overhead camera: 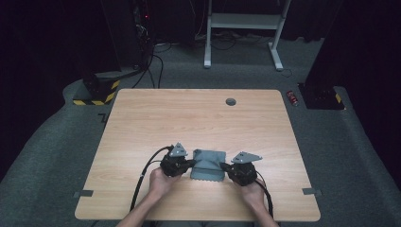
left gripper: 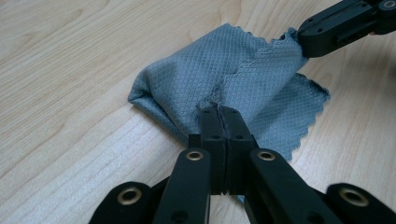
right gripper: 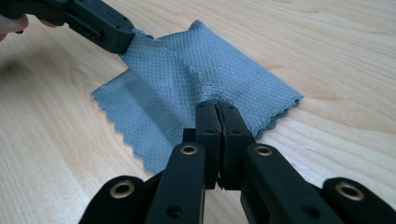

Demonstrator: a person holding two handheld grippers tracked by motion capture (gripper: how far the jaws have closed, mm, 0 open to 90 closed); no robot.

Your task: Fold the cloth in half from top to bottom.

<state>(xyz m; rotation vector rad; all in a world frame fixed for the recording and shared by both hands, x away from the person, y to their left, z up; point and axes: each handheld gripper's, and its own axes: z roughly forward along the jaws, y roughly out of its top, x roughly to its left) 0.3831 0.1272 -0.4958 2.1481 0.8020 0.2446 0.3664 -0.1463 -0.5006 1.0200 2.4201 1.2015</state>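
Note:
A small grey-blue cloth (overhead camera: 208, 164) with a diamond weave and scalloped edges lies folded on the wooden table (overhead camera: 189, 118), near the front middle. My left gripper (overhead camera: 193, 163) is shut on the cloth's left edge; in the left gripper view its jaws pinch the cloth (left gripper: 233, 79) at a corner of the upper layer. My right gripper (overhead camera: 223, 166) is shut on the right edge, and the right gripper view shows its closed jaws biting the cloth (right gripper: 187, 74). Between the two grippers the upper layer is lifted slightly off the lower layer. Each gripper view also shows the other gripper farther off, the right gripper (left gripper: 306, 44) and the left gripper (right gripper: 123, 44).
A round grommet hole (overhead camera: 231, 101) sits near the table's far edge. Tape tabs mark the front left (overhead camera: 83, 193) and front right (overhead camera: 312, 191) edges. Beyond the table are a white desk frame (overhead camera: 243, 28) and yellow-black striped stand bases (overhead camera: 97, 92) on grey carpet.

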